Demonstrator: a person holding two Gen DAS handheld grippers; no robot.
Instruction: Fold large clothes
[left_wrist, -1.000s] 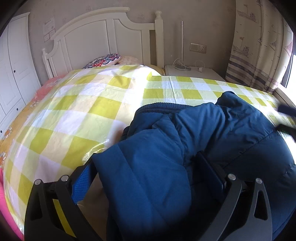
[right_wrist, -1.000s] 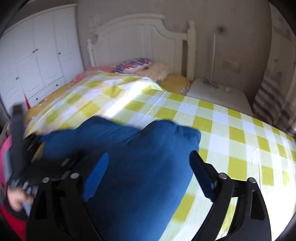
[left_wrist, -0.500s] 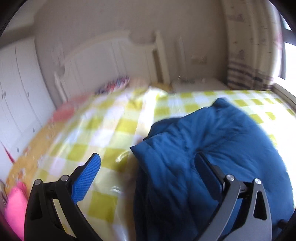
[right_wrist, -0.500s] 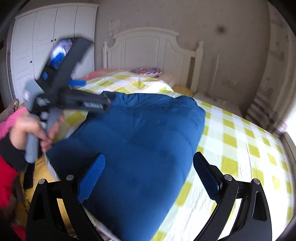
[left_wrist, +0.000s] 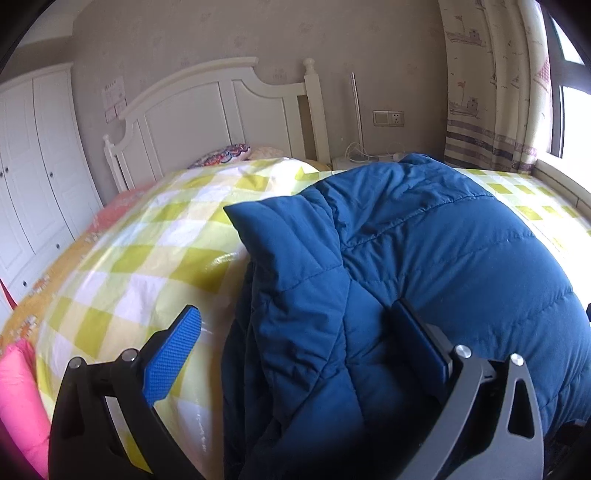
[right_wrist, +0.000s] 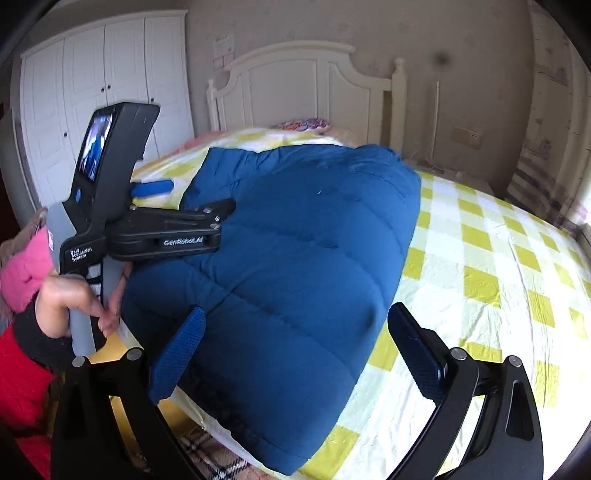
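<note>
Across the centre and right of the left wrist view lies the blue padded jacket (left_wrist: 424, 266), bunched in folds on the yellow-checked bedspread (left_wrist: 122, 266). Left gripper (left_wrist: 295, 332): fingers spread wide, released, grasping nothing. Its left pad (left_wrist: 171, 356) hangs over bare bedspread at lower left of frame, just beside the jacket's edge. Its right pad sits low centre-right against the fabric; contact cannot be confirmed.

Right wrist view: jacket (right_wrist: 295, 266) fills frame centre, running from the near bed edge at the bottom up towards the white headboard (right_wrist: 306, 81). Right gripper (right_wrist: 295, 350): fingers apart, empty. Left pad (right_wrist: 177, 354) overlaps the jacket's lower left part; right pad (right_wrist: 417, 350) is over the checked bedspread (right_wrist: 491, 258), just beside the jacket's right edge.

At frame left, a hand (right_wrist: 74, 306) holds the left gripper's handle.
</note>
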